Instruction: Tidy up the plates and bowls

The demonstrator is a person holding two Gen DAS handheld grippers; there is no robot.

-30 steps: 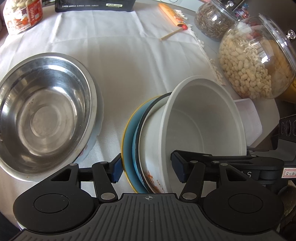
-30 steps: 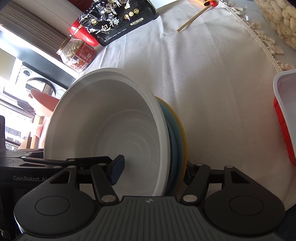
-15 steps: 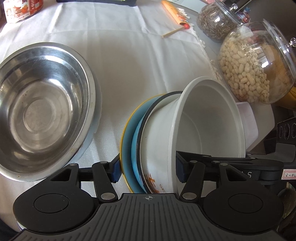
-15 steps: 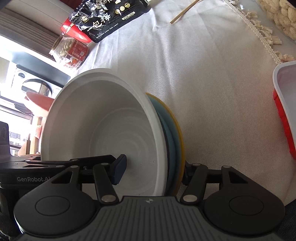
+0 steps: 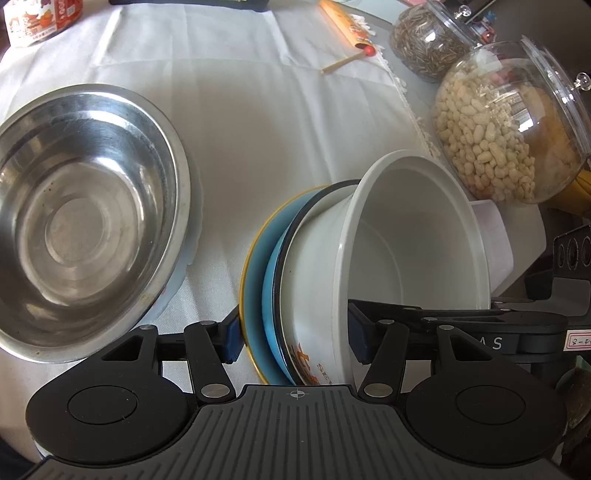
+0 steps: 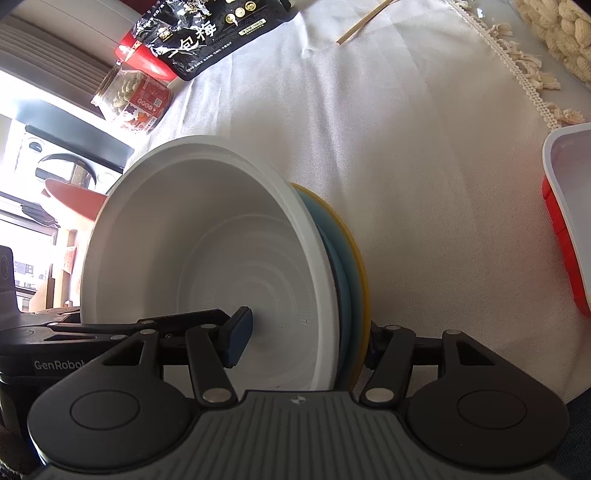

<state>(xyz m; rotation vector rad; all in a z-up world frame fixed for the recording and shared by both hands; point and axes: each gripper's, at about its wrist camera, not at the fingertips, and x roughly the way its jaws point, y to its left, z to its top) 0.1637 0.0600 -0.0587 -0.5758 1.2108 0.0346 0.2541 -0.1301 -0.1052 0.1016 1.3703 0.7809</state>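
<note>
A stack of dishes is held tipped on edge above the white tablecloth: a white plastic bowl point(image 5: 417, 236), a white enamel bowl with a dark rim point(image 5: 306, 295) and a blue plate with a yellow rim point(image 5: 255, 291). My left gripper point(image 5: 291, 336) is shut on the stack from one side. My right gripper point(image 6: 306, 336) is shut on the same stack point(image 6: 207, 243) from the opposite side, one finger inside the white bowl. A large steel bowl point(image 5: 85, 214) sits on the cloth to the left.
A jar of peanuts point(image 5: 506, 129) and a jar of seeds point(image 5: 428, 40) stand at the right. A stick point(image 5: 343, 62), a snack jar point(image 6: 133, 99) and a black bag point(image 6: 210, 29) lie at the far side. A white and red container point(image 6: 569, 221) is at the right.
The held stack has moved a little toward the steel bowl side, and the views have shifted. Both grippers keep their hold.
</note>
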